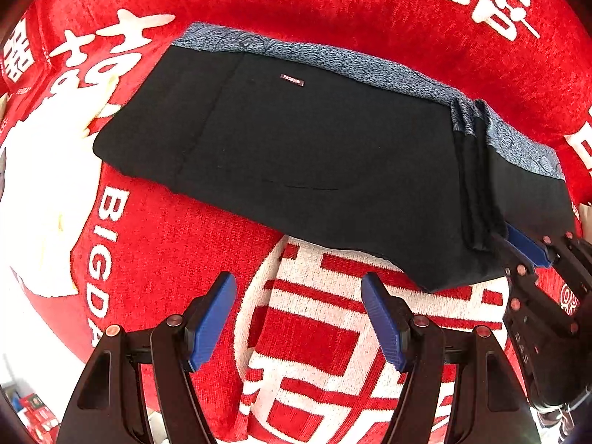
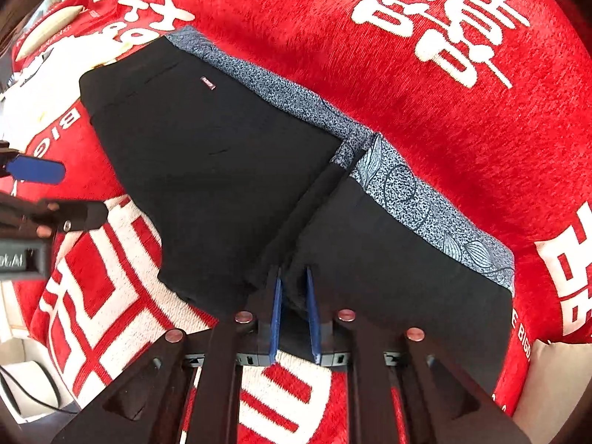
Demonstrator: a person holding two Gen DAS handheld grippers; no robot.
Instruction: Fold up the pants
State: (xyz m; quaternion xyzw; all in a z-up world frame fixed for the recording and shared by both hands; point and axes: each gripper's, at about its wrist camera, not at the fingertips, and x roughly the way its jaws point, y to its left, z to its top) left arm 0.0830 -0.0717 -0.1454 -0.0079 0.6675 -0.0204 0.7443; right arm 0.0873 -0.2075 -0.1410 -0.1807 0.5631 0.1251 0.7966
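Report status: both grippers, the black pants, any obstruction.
Left gripper open, empty, over the red-and-white blanket. Right gripper shut on the near edge of the black pants with blue-grey patterned waistband, at a bunched fold. Nothing in the way.

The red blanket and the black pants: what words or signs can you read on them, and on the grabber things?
"BIGDA", cut off by the left gripper: white letters on the red blanket.
Large white Chinese characters: woven into the same blanket.
Small tag on the black pants: too small to read.
"ot.AI", partly cut off: label on the left gripper's body.
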